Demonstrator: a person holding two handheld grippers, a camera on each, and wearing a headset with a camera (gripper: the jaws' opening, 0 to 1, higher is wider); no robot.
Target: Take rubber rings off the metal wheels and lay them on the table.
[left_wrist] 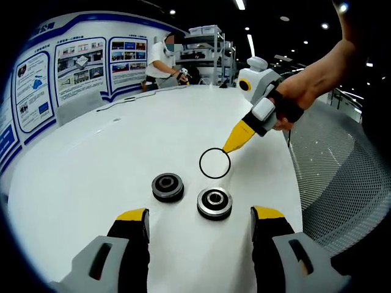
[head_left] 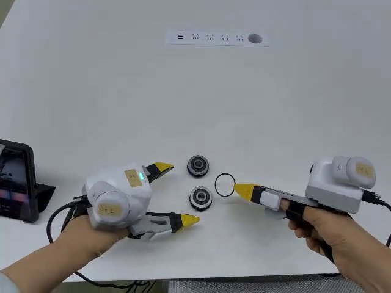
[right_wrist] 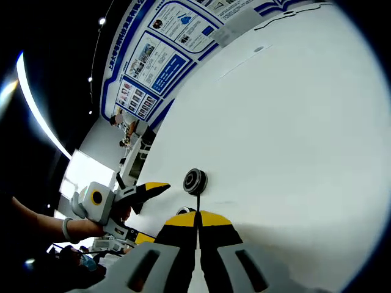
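2 claws (head_left: 177, 193) (head_left: 244, 190), 2 wheels (head_left: 198, 165) (head_left: 201, 197), 1 ring (head_left: 225, 185)

A wide white table (head_left: 91, 91) spreads out in front of me, evenly lit. A white power strip (head_left: 217, 38) lies flat near its far edge. At my left a dark screen (head_left: 15, 181) leans on a stand. Beyond the table, a curved white wall (left_wrist: 79, 61) carries blue-bordered posters. Past it stand metal shelves (left_wrist: 204, 46) holding pale boxes, and a person (left_wrist: 162, 58) in a white top stands at the table's far end. The ceiling is black, dotted with spotlights and long strip lights (left_wrist: 250, 43). A grey mesh surface (left_wrist: 342, 177) runs beside the table.
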